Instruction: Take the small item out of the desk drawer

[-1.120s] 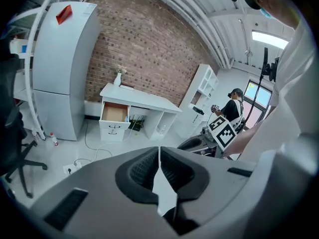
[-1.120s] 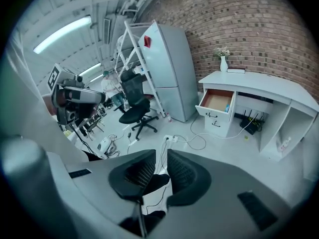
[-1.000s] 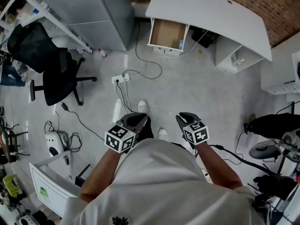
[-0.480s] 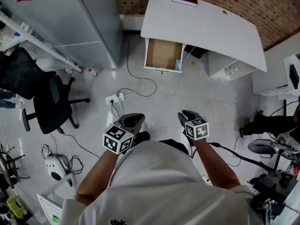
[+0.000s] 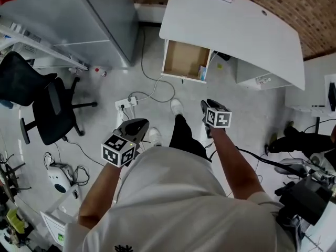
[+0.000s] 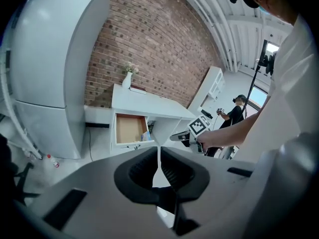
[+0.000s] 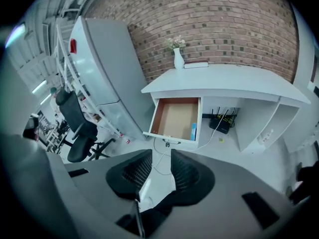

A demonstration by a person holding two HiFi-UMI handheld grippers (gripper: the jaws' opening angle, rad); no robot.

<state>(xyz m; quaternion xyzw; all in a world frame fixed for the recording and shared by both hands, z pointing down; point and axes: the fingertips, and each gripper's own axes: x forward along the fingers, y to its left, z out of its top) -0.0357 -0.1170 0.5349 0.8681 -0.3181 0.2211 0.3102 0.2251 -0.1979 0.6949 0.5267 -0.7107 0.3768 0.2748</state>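
A: Where do we have the small item (image 5: 202,73)?

B: We see it inside the desk drawer (image 5: 184,59), which is pulled open. It stands on edge against the drawer's right wall, at the front corner. It's blue, flat and box-like. We can't read the print.

A: Tongs?

B: Left gripper (image 5: 140,124) is clenched on nothing, with only a sliver of light between the jaws. Right gripper (image 5: 206,105) has its jaws opening and nothing between them. Through the gap we see just floor (image 5: 241,109) and a white cable (image 5: 157,91).

A: Where do we hold them against the drawer?

B: Both are out in front of the drawer, neither touching it. The right one is nearer, close to the drawer's front right corner and aimed at the drawer. The left one is further back, off to the drawer's left.

A: What else do we have round the drawer?

B: The desk (image 5: 236,30) is directly above it. A power strip (image 5: 127,102) lies on the floor to the drawer's front left. An office chair (image 5: 44,106) stands well off to its left.
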